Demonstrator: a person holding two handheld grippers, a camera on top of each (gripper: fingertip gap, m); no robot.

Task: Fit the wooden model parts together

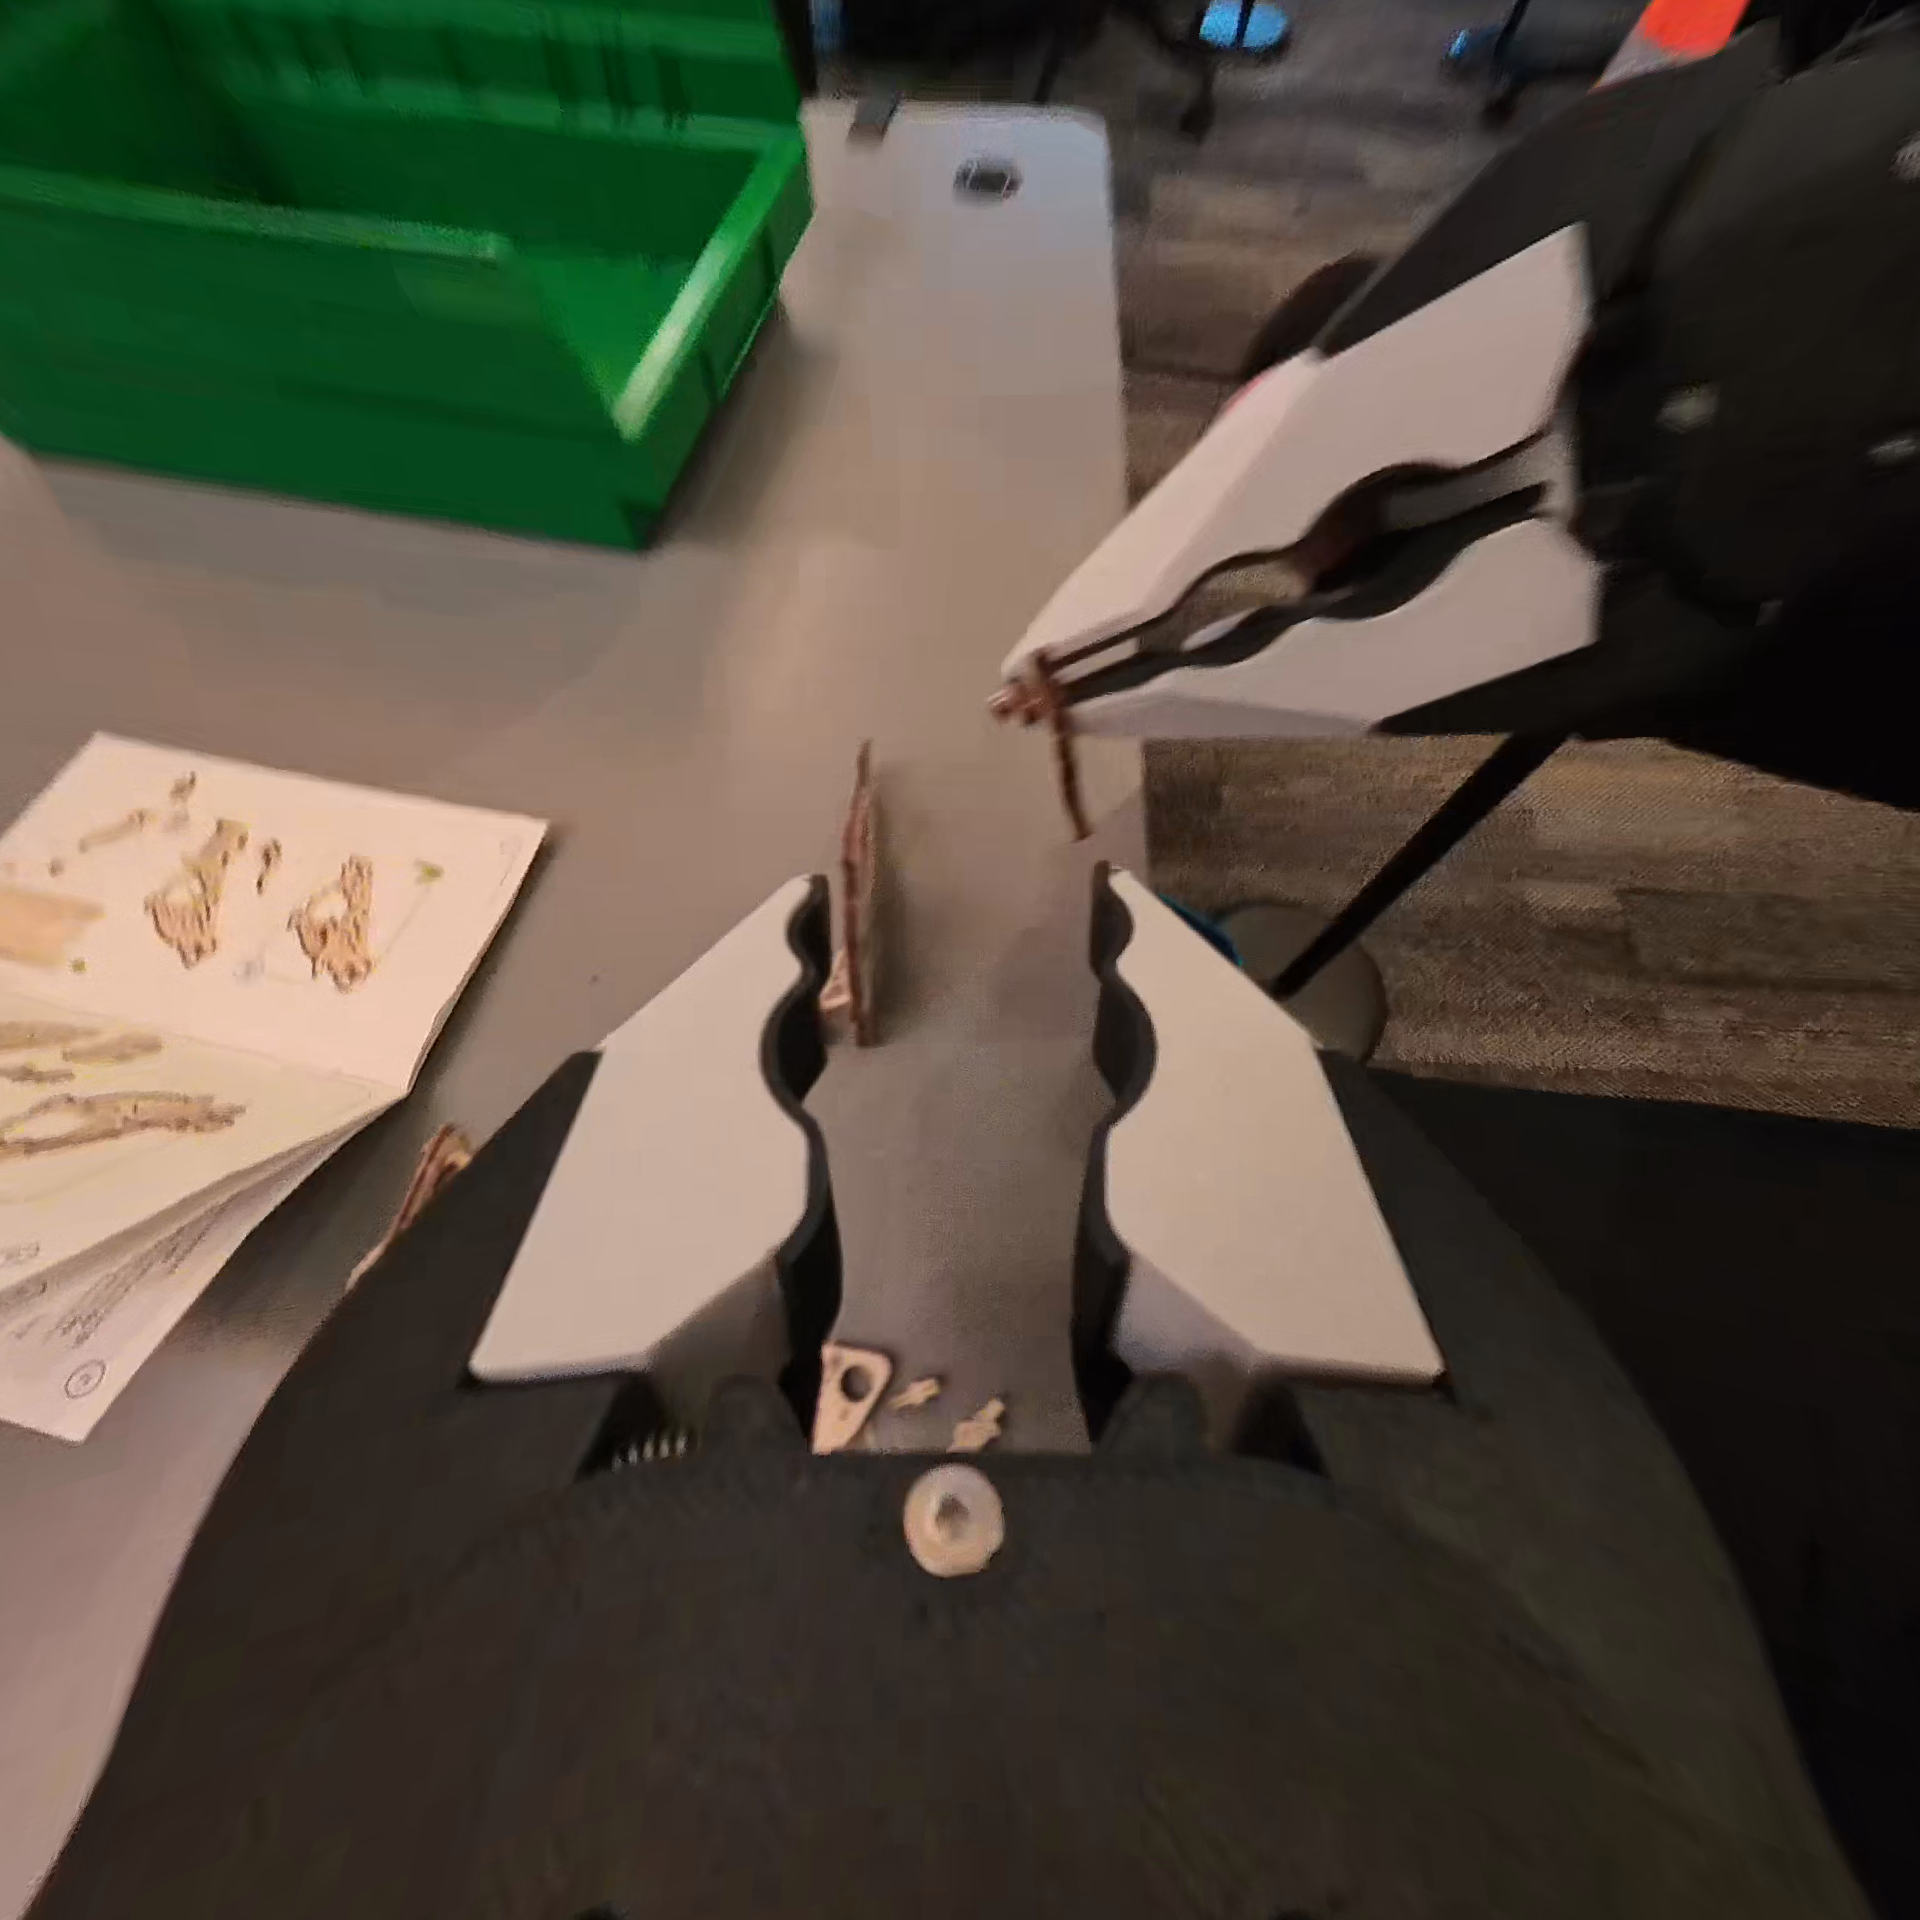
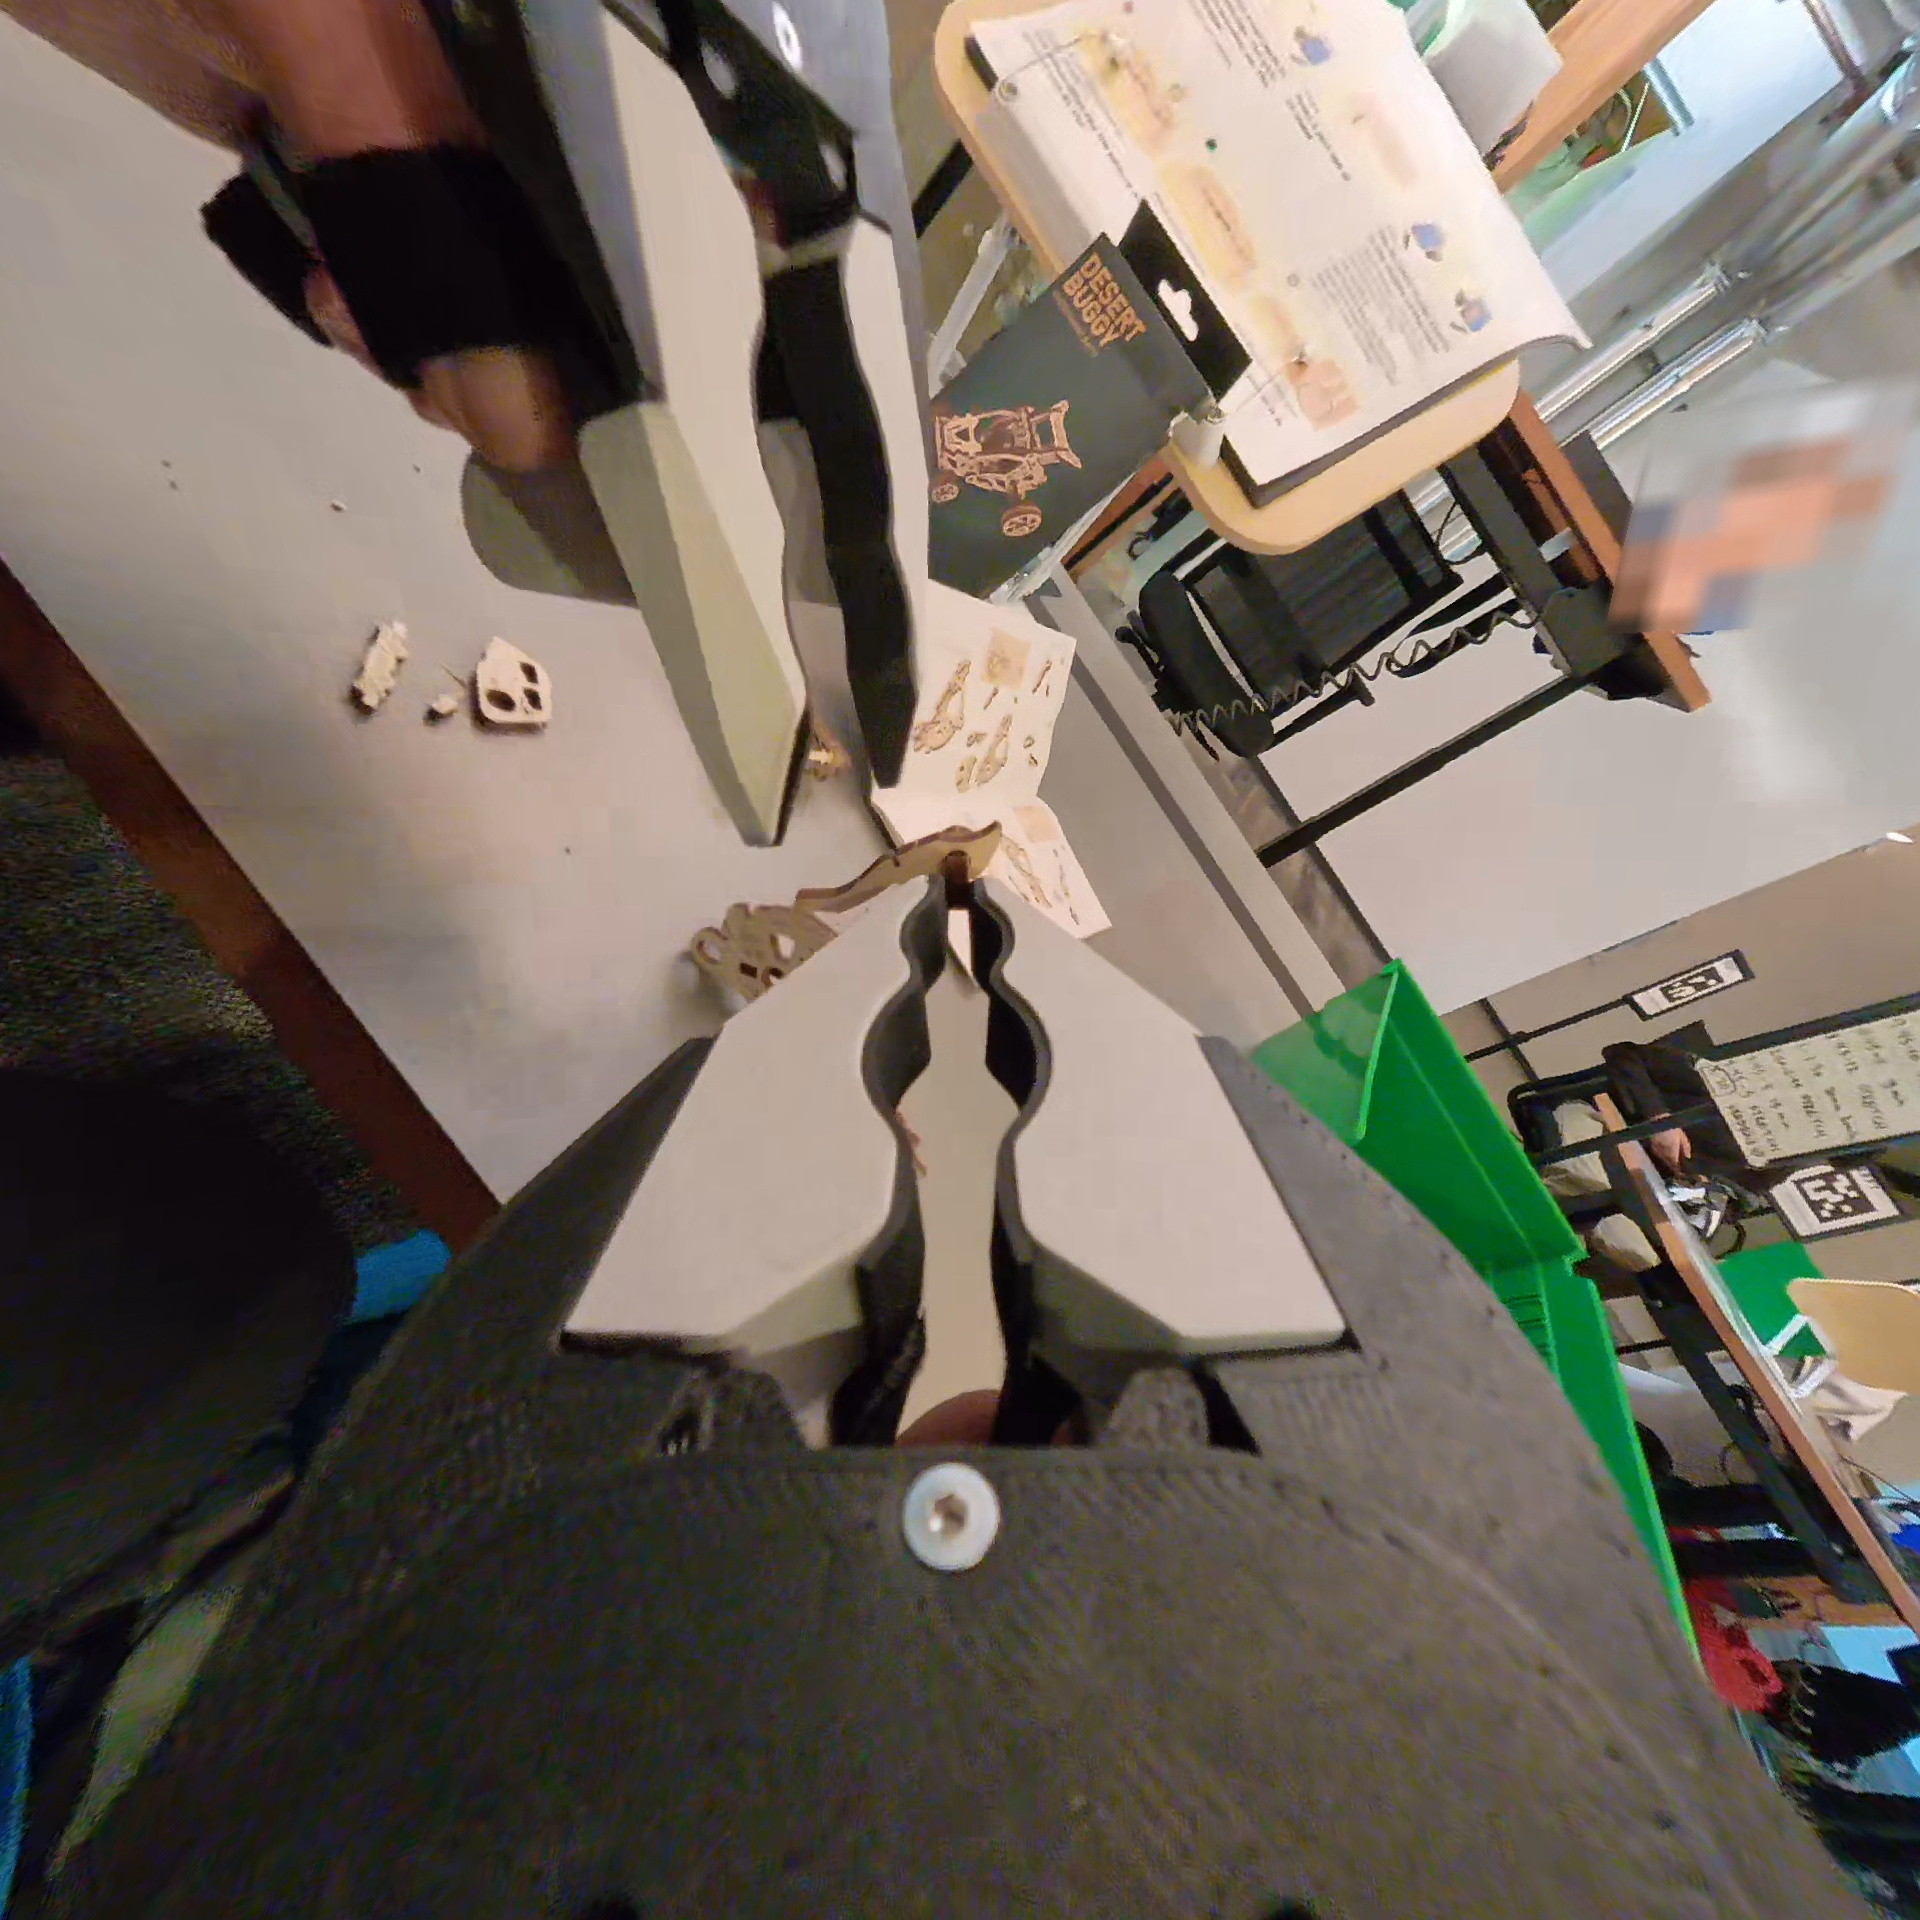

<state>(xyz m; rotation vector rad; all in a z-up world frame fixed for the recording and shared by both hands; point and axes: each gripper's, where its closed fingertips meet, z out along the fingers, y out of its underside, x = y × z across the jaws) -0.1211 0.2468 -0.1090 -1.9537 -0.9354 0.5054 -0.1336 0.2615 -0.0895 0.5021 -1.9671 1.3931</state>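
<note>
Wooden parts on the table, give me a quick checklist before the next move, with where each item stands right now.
1. Right gripper shut on a wooden part: ok, the fingertips pinch it at its edge.
2. Left gripper holding its piece: not ok, the fingers stand apart.
3. Flat wooden piece between the left fingers: it lies against the left one, clear of the right one; whether it is falling, cannot tell.
4. The two parts lined up for joining: not ok, they are apart.
5. Instruction booklet open on the table: ok.
6. Small loose wooden bits out of the way: ok, off to the side.
</note>
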